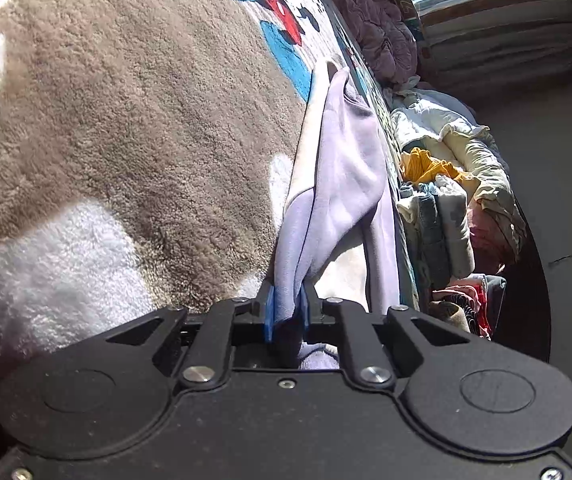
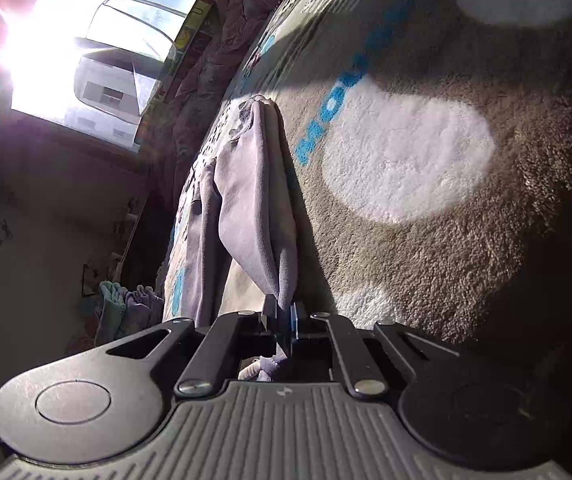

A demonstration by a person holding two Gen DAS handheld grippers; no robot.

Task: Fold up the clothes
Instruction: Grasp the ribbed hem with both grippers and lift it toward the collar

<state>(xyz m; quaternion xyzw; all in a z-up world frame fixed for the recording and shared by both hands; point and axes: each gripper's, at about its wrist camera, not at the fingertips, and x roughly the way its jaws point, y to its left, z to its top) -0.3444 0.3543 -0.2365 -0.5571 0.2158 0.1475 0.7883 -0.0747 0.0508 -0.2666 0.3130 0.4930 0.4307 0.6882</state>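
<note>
1. Nearest in the left wrist view, the left gripper (image 1: 286,312) is closed on a lavender garment (image 1: 338,184). The cloth is pinched between its blue pads (image 1: 269,314), and a bit of it pokes back behind the fingers.
2. In the right wrist view, the right gripper (image 2: 283,314) is likewise clamped on the lavender garment (image 2: 246,200), with a small bunch of fabric showing behind its fingers.
3. From each gripper the garment runs forward as a narrow, doubled-over band, held up on edge above the fleece blanket (image 1: 126,120), with a cream-coloured layer along the blanket side.
4. The blanket is brown plush with white spots (image 2: 406,152), blue lettering (image 2: 334,112) and a cartoon mouse print (image 1: 282,8) further off.
5. Beside the garment's far side, in the left view, lies a pile of clothes (image 1: 442,200), including a mustard-yellow piece (image 1: 426,164).
6. Beyond that sits a crumpled mauve quilt (image 1: 370,24).
7. Farthest off is a bright window (image 2: 98,52).
</note>
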